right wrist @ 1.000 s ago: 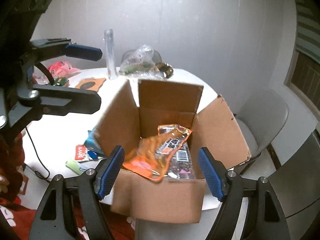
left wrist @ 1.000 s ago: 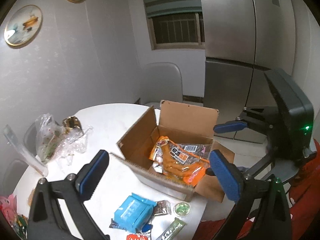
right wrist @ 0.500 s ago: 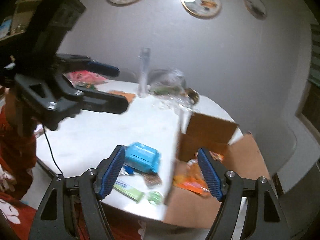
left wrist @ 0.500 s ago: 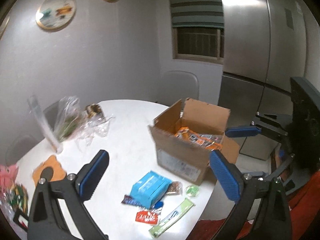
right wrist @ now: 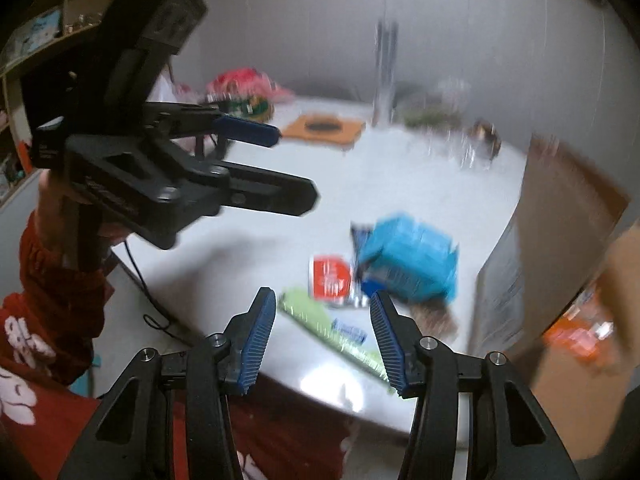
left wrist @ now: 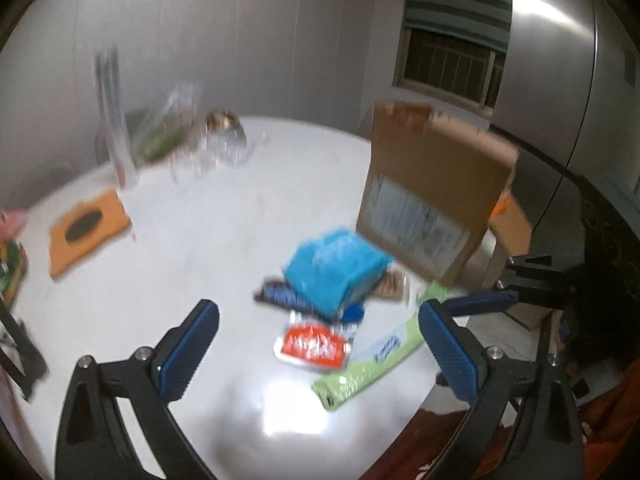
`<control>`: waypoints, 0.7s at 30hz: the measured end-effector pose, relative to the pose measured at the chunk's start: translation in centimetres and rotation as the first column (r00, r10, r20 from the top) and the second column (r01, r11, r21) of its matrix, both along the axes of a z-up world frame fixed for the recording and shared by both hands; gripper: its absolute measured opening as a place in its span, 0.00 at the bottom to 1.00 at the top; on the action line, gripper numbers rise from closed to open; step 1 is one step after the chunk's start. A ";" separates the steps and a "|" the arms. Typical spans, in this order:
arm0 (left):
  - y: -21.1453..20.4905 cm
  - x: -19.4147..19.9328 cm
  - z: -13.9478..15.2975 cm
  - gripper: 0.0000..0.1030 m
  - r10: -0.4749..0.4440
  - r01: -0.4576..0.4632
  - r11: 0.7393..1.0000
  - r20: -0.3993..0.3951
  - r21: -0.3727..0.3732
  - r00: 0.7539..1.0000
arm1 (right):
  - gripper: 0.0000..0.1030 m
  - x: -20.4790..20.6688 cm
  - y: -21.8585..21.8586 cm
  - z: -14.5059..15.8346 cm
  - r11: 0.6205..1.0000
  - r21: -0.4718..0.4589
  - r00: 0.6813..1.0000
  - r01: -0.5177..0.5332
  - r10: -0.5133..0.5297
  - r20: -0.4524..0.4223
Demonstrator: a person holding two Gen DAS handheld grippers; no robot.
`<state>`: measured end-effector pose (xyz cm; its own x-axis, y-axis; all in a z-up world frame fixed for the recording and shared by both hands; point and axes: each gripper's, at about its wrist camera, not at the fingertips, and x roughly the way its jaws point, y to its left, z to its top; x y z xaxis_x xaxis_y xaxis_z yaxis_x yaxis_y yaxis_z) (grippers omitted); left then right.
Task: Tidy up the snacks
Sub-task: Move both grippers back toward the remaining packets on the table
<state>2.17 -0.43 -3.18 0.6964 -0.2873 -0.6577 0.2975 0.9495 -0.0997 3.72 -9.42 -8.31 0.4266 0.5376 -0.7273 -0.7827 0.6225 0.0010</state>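
Both views pretty smeared with motion blur, so fine print on the packs unreadable. Left gripper (left wrist: 318,334) hanging over the white round table (left wrist: 192,248) with fingers spread wide, nothing between them; same for the right gripper (right wrist: 322,338), fingers apart and empty, parked above the near table edge. Snack pile sitting right ahead of both: blue pack (left wrist: 338,270) on top of a dark blue wrapper (left wrist: 276,294), red packet (left wrist: 312,346) just in front of it, long green stick pack (left wrist: 370,360) lying slantwise by the table edge, touching or nearly touching the red one. Same cluster from the right wrist: blue pack (right wrist: 408,262), red packet (right wrist: 330,276), green stick pack (right wrist: 332,330) running between the right fingers. Cardboard box (left wrist: 432,200) standing just beside the blue pack, flaps up, with something orange (right wrist: 572,338) showing inside from the right wrist view. Farther back: orange mat (left wrist: 88,232), clear crinkly plastic bags (left wrist: 192,136), tall clear tube (left wrist: 114,112) standing upright. Red sleeve (right wrist: 60,284) under the left gripper in the right wrist view.
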 end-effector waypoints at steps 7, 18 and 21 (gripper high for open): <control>-3.1 -0.2 -5.2 0.80 -0.141 0.140 0.990 -0.079 -0.019 0.987 | 0.44 1.1 -2.7 -5.4 0.989 -0.023 0.990 0.143 -0.143 -0.013; -7.9 1.0 -7.9 0.52 -0.300 0.309 0.949 -0.120 0.058 0.946 | 0.30 0.5 -6.1 -6.4 0.897 0.080 0.894 0.434 -0.440 0.085; -7.9 1.2 -8.5 0.40 -0.284 0.296 0.952 -0.134 0.081 0.949 | 0.29 0.5 -6.5 -6.6 0.868 0.098 0.862 0.486 -0.495 0.110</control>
<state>3.36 -8.35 -11.65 0.5073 -0.3944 -0.7662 0.5531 0.8308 -0.0614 4.25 -15.90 -14.95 0.7337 0.2785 -0.6198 -0.3721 0.9279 -0.0236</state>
